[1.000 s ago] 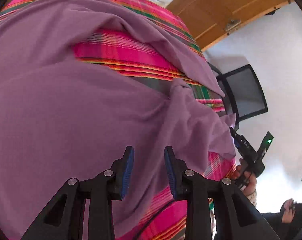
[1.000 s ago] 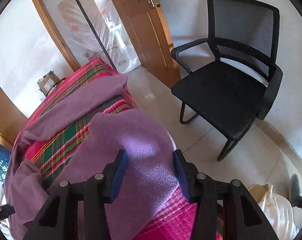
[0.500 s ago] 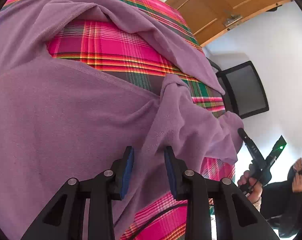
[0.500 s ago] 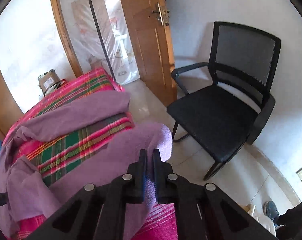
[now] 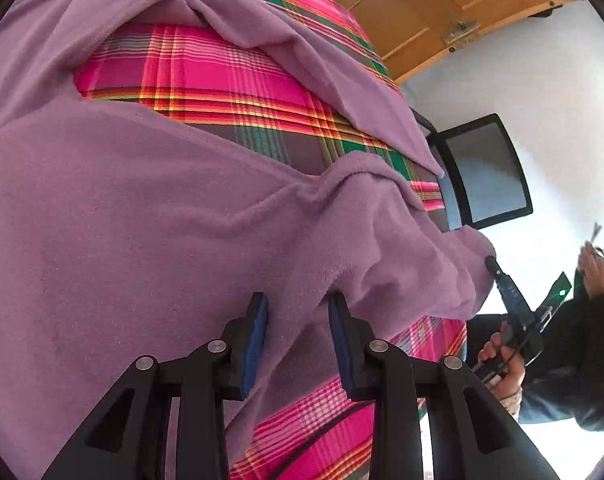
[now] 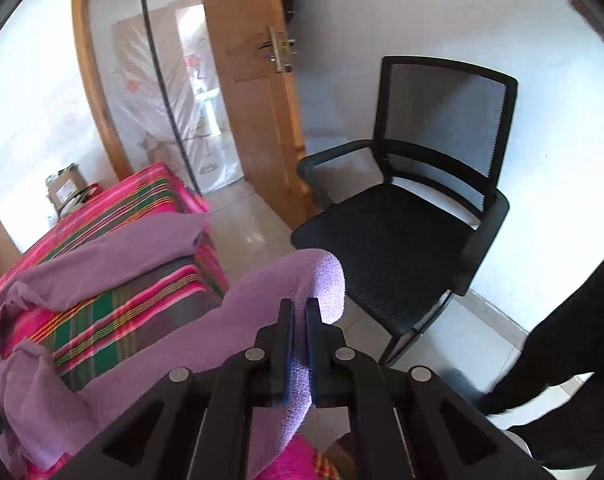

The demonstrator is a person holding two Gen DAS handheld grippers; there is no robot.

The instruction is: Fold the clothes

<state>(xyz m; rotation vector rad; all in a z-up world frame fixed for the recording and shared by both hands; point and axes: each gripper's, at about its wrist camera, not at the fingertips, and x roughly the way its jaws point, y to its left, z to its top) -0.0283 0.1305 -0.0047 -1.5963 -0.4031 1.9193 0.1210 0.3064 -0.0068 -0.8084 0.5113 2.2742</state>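
Note:
A purple fleece garment [image 5: 142, 220] lies spread over a bed with a pink and green plaid cover [image 5: 222, 76]. My left gripper [image 5: 298, 300] hovers low over the garment's broad part, open, with the cloth showing beneath the gap. In the right wrist view my right gripper [image 6: 299, 304] is shut on one end of the garment [image 6: 262, 292], which rises off the plaid bed [image 6: 114, 312] in a raised fold. The left wrist view also shows the right gripper [image 5: 510, 292] at that end, held by a hand [image 5: 502, 364].
A black mesh chair [image 6: 402, 240] stands on the tiled floor just past the bed's corner. Behind it is a wooden door [image 6: 254, 80]. A cardboard box [image 6: 66, 192] sits beyond the bed. A person's dark clothing [image 6: 562, 340] fills the right edge.
My right gripper went from open around the garment's end to shut on it and lifted it off the bed. The left gripper crept forward over the cloth, its opening unchanged.

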